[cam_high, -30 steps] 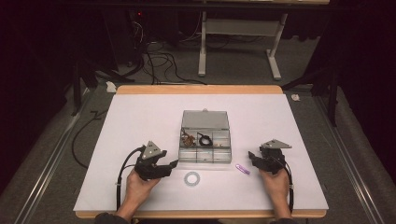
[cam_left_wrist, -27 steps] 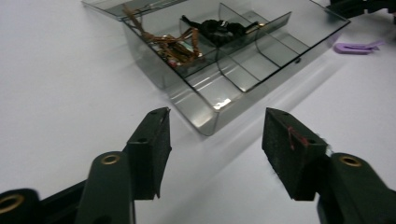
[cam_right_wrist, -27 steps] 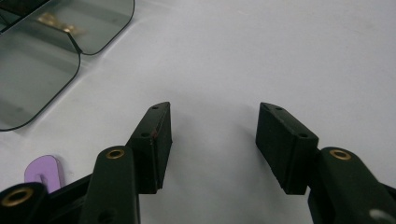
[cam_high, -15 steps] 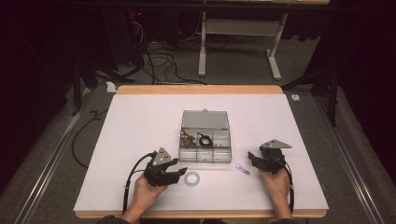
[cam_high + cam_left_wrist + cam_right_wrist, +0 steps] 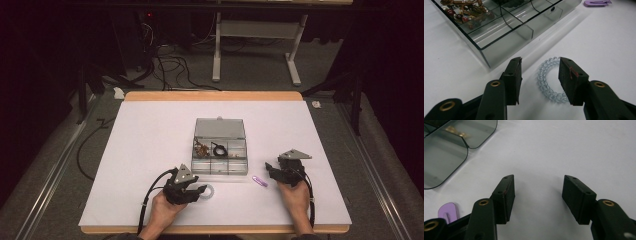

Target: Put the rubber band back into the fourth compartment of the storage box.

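Right now the left gripper (image 5: 540, 80) is hanging low over the tabletop (image 5: 150, 150) with its 2 fingers (image 5: 514, 80) about half open and straddling a clear bead bracelet (image 5: 549, 80). Its fingers have just been closing, and the bracelet is lying between them, but the pads are not pressing on it yet: the left pad is standing a little clear of the beads, while the right pad is sitting over the ring's far edge, and contact there cannot be told. The bracelet is lying flat as a round ring, so it has no long axis to line up with; what matters is that it is sitting slightly toward the right finger, just ahead of the fingertips. Seen from above, the left gripper (image 5: 192, 190) is by far the nearer hand to the bracelet (image 5: 207, 190). Just beyond it, the clear compartment box (image 5: 506, 32) is sitting open with beaded jewellery in a far cell. Farther right, a purple clip (image 5: 259, 181) is lying beside the right gripper (image 5: 537, 195), whose fingers are standing wide apart and holding nothing.
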`<state>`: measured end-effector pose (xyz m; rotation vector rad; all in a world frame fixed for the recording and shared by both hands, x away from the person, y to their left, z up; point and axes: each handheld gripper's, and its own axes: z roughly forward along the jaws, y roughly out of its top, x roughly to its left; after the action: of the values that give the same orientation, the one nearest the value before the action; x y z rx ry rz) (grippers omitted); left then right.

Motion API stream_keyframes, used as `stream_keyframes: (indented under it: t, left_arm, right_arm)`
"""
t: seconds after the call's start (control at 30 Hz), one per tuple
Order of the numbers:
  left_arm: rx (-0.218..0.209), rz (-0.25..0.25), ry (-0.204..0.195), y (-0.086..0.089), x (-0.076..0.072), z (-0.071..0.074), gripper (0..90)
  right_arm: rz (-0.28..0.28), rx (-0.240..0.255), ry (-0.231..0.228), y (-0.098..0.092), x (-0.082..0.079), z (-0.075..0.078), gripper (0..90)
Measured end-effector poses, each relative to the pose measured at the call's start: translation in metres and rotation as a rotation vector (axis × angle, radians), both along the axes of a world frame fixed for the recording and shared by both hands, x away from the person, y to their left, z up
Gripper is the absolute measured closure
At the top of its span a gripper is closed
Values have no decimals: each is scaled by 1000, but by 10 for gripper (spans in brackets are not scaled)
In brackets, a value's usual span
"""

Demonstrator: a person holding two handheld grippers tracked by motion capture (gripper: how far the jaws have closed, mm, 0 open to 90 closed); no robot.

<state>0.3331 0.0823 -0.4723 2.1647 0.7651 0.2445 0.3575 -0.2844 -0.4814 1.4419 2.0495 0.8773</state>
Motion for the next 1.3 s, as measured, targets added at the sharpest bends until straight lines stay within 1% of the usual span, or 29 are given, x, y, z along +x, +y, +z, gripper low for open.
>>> stream_keyframes:
  t: [0.03,0.07,0.1,0.17,0.27,0.3,0.37,0.4,0.5,0.57,0.73,0.8,0.9,0.97,1.13,1.27,1.3]
  left_arm:
    - [4,-2,-8,-1,0,-1,555]
    - [4,-2,-8,-1,0,-1,565]
    - [34,-10,-49,-3,-3,-1,576]
    - [45,-24,-64,-6,-5,-3,595]
    - [36,-20,-43,-7,-2,-6,621]
    - [36,-20,-43,-7,-2,-6,633]
    - [53,-19,-47,-8,-2,-8,645]
    - [58,-23,-52,-8,-3,-8,665]
    - [55,-24,-50,-8,-2,-8,693]
    - [67,-37,-63,-9,-3,-8,708]
    - [99,-64,-97,-14,-8,-8,804]
    - [99,-65,-92,-14,-7,-8,809]
    - [88,-69,-79,-12,-5,-8,812]
    - [89,-70,-81,-12,-6,-8,814]
    - [73,-71,-68,-11,-4,-8,819]
    - [70,-73,-68,-10,-4,-8,820]
    - [66,-76,-63,-10,-4,-8,820]
  right_arm:
    - [0,0,0,0,0,0,444]
    - [0,0,0,0,0,0,444]
    - [-1,3,1,0,0,0,443]
    - [-1,3,1,0,0,0,443]
    - [-1,4,3,0,0,0,443]
    - [-1,4,3,0,0,0,443]
    - [-1,3,3,0,0,0,443]
    - [-1,3,3,0,0,0,443]
    - [-2,4,3,0,0,0,444]
    - [-2,4,3,0,0,0,443]
    - [-3,5,3,0,0,0,443]
    - [-3,5,3,0,0,0,443]
    - [-2,5,3,0,0,0,443]
    - [-2,5,3,0,0,0,442]
    - [-2,7,3,0,0,0,442]
    - [-2,7,3,0,0,0,442]
    - [-2,7,3,0,0,0,442]
